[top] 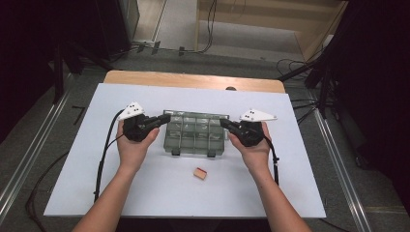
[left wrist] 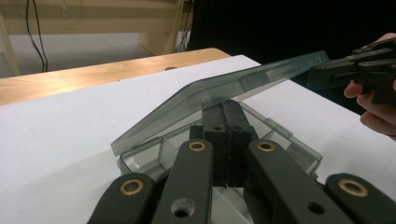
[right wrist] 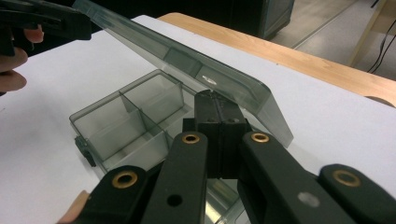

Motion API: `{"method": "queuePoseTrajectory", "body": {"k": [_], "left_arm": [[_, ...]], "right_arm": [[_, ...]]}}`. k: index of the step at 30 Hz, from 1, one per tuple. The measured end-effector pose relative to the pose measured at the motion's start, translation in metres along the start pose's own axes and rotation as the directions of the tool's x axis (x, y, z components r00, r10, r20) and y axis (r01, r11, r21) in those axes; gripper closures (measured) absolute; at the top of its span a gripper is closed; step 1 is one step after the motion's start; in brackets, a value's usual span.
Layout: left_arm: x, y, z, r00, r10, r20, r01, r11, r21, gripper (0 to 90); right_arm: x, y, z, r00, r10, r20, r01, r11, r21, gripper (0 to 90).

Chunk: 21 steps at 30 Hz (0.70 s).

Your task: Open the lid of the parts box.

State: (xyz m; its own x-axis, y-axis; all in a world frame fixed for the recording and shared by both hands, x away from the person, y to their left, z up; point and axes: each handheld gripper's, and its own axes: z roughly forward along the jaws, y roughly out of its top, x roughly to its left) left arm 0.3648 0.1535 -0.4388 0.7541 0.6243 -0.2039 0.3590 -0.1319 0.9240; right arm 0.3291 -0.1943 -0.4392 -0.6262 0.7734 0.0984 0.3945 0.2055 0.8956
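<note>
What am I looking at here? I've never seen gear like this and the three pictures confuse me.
A person holds a hand tool with two black jaws in each hand. One camera looks down from above; the other two ride on the tools. On the white table sits a clear box with compartments. The left gripper and right gripper, both shut, sit at the ends of its lid, which stands raised at a slant, hinged at the back. A small block lies nearer the person.

A lab: dark stands point(top: 63, 63), floor cables point(top: 210, 29), covered table point(top: 145, 203).
</note>
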Motion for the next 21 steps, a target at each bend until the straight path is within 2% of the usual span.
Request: {"method": "queuePoseTrajectory", "body": {"k": [3,7,10,11,13,15,17,21], "left_arm": [[0.001,0.002,0.004,1.0,0.003,-0.005,-0.003,1.0,0.006,90.0],[0.006,0.004,0.009,0.9999,-0.01,-0.005,0.01,1.0,0.0,90.0],[0.008,0.002,0.01,0.9996,0.007,0.028,-0.007,0.9999,-0.01,90.0],[0.007,0.0,0.009,0.9994,0.011,0.031,-0.011,0.9999,-0.008,84.7],[0.004,-0.006,0.008,0.999,0.024,0.039,-0.024,0.9997,-0.008,82.6],[0.003,-0.011,0.005,0.9991,0.041,0.001,-0.041,0.9991,0.003,77.1],[0.004,-0.015,0.001,0.9977,0.051,-0.045,-0.052,0.9987,-0.006,67.1],[0.011,-0.016,-0.005,0.9982,0.019,-0.057,-0.02,0.9997,-0.013,42.2]], "right_arm": [[0.0,0.003,0.002,0.9997,-0.006,0.024,0.006,1.0,0.0,88.4],[-0.002,0.007,0.005,0.9997,0.003,0.023,-0.003,1.0,-0.006,88.4],[-0.006,0.009,0.008,0.9996,0.021,0.021,-0.021,0.9997,-0.015,88.4],[-0.007,0.009,0.01,0.9991,0.039,0.015,-0.039,0.999,-0.02,88.4],[-0.008,0.009,0.011,0.9991,0.04,0.014,-0.039,0.999,-0.022,88.4],[-0.009,0.01,0.013,0.999,0.043,0.014,-0.042,0.9988,-0.022,88.4],[-0.009,0.01,0.014,0.9989,0.045,0.014,-0.045,0.9988,-0.019,88.4],[-0.01,0.012,0.014,0.9992,0.036,0.018,-0.035,0.9992,-0.018,88.4]]}}
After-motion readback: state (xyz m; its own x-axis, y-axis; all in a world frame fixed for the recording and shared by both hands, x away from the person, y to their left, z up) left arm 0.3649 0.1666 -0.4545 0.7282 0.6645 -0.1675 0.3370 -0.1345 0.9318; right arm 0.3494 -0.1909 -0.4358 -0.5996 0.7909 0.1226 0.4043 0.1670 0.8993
